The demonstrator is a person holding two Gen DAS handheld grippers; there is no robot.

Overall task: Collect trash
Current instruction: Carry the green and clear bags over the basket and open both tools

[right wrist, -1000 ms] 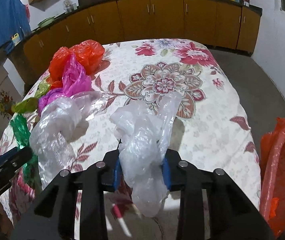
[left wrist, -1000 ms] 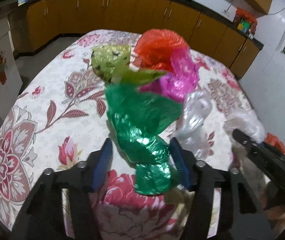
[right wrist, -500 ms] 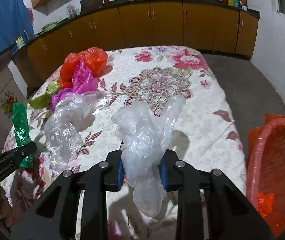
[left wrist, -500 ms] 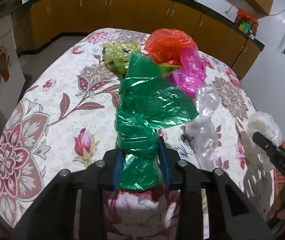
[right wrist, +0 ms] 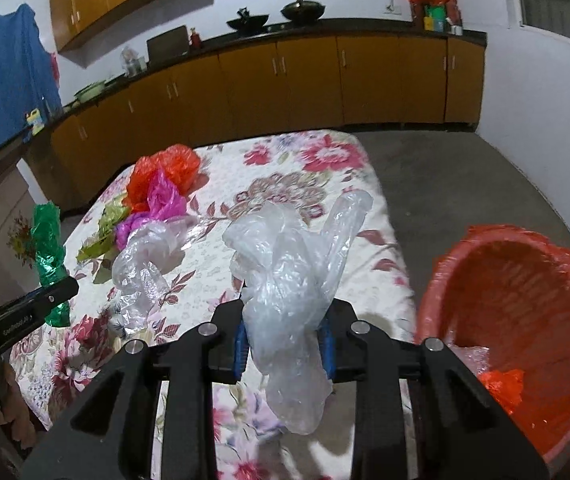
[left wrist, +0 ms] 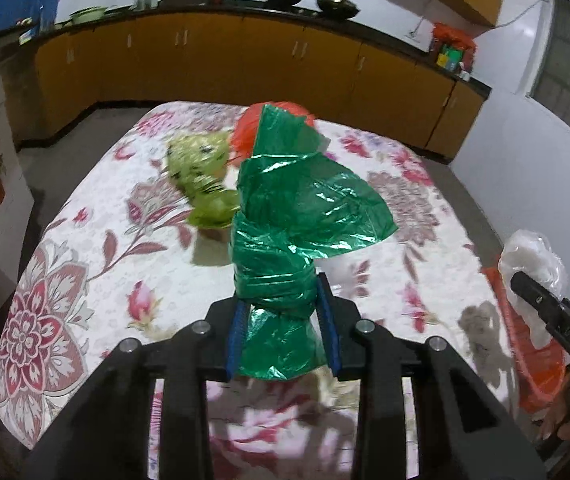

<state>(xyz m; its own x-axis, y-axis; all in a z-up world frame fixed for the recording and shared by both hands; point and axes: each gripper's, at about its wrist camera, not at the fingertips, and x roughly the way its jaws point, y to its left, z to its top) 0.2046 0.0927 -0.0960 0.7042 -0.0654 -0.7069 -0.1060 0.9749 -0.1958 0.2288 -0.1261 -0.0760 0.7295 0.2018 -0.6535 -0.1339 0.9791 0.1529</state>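
Note:
My left gripper (left wrist: 283, 330) is shut on a crumpled green plastic bag (left wrist: 285, 240), held above the near edge of the floral table (left wrist: 85, 248). It also shows in the right wrist view (right wrist: 47, 248). My right gripper (right wrist: 283, 338) is shut on a clear plastic bag (right wrist: 289, 280), held above the table's right edge beside the orange bin (right wrist: 517, 304). On the table lie a light green bag (left wrist: 197, 168), an orange bag (right wrist: 165, 172), a pink bag (right wrist: 157, 204) and another clear bag (right wrist: 141, 264).
The orange bin stands on the floor right of the table with some trash (right wrist: 501, 384) in it. Yellow cabinets (right wrist: 285, 84) run along the far wall, with grey floor (right wrist: 445, 184) between them and the table.
My left gripper closed on the green bag and lifted it off the table. My right gripper rose and shifted right with the clear bag, bringing the orange bin further into view.

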